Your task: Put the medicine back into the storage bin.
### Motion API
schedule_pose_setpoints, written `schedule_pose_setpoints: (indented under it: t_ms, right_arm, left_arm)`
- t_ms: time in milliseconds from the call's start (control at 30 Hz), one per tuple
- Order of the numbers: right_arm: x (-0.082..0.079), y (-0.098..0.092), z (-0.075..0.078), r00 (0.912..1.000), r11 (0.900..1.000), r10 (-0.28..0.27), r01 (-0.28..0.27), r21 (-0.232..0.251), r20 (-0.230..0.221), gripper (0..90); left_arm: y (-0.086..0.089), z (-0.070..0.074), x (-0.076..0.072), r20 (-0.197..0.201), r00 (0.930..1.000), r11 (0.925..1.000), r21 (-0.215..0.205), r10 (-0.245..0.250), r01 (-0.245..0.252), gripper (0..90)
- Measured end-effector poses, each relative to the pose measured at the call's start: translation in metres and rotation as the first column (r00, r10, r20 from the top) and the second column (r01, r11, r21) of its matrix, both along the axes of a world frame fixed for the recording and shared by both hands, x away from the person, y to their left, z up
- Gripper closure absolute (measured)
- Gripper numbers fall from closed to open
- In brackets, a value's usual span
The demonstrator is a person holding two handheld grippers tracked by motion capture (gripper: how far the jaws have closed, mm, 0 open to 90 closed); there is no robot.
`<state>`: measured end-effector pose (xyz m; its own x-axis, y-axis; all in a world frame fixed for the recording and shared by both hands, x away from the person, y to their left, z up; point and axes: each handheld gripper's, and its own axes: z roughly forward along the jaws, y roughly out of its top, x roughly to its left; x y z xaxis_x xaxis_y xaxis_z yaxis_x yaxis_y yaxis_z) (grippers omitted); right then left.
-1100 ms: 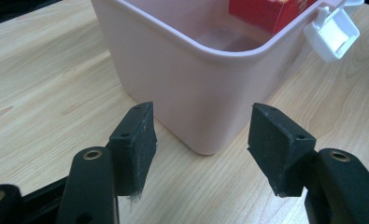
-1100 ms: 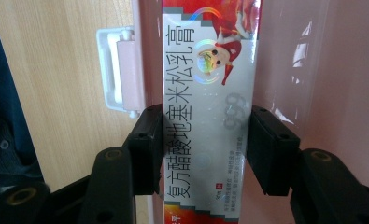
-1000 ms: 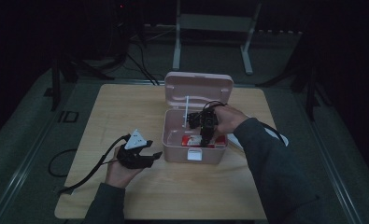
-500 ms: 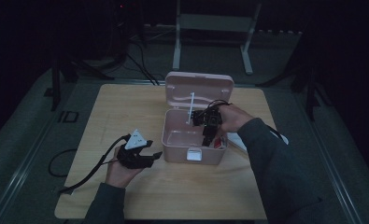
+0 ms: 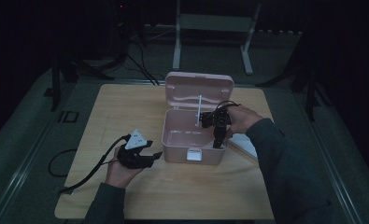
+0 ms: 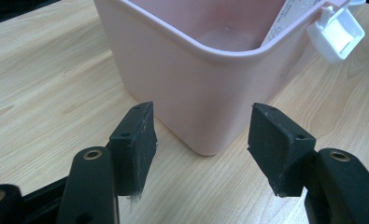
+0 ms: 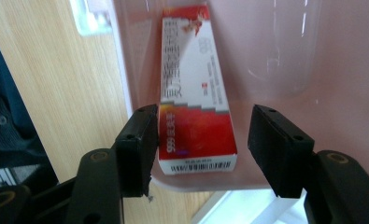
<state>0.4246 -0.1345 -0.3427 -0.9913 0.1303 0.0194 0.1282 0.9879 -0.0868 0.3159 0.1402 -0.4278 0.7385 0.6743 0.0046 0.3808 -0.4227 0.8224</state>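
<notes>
one pink box (image 5: 191, 144), one red carton (image 7: 196, 88), two claws (image 5: 149, 156) (image 5: 218, 142), one table (image 5: 126, 107)

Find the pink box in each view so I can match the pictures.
High view: pink box at table centre, lid up, the right gripper over its right end.
Left gripper view: its near corner just beyond the open jaws, which stand clear of it.
Right gripper view: its inside, with a red and white carton lying in it.
Shared landmark: the white latch on the box's front.

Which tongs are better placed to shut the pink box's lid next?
Probably the right tongs: just opened, empty, above the pink box near its raised lid. The left tongs sit low at the box's outer corner.
</notes>
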Motion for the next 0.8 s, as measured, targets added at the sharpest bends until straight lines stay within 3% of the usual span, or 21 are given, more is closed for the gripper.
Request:
schedule_pose_setpoints:
  t_ms: [167,267,400,533,800]
  right_arm:
    - [0.0,-0.001,-0.007,1.0,0.999,-0.002,0.002,-0.041,-0.004,48.7]
    - [-0.001,-0.001,-0.008,0.9997,0.999,0.021,-0.021,-0.04,-0.011,50.0]
    - [-0.002,-0.003,-0.004,0.9988,0.998,0.049,-0.049,0.025,-0.006,51.3]
    - [-0.003,-0.001,-0.003,0.9987,0.998,0.05,-0.05,0.042,0.004,51.6]
    - [-0.003,0.002,0.008,0.997,0.991,0.059,-0.064,0.12,0.051,51.6]
  left_arm:
    - [0.001,0.001,0.0,0.003,1.0,1.0,-0.001,0.0,0.0,41.1]
    - [0.001,0.001,0.0,0.004,1.0,1.0,0.0,0.001,-0.001,41.1]
    - [0.0,0.0,0.0,0.002,1.0,1.0,-0.001,0.002,-0.002,41.1]
    - [0.001,0.001,0.0,0.003,1.0,1.0,0.0,0.002,-0.002,41.1]
    - [0.001,0.001,0.0,0.004,1.0,1.0,0.001,0.002,-0.002,41.1]
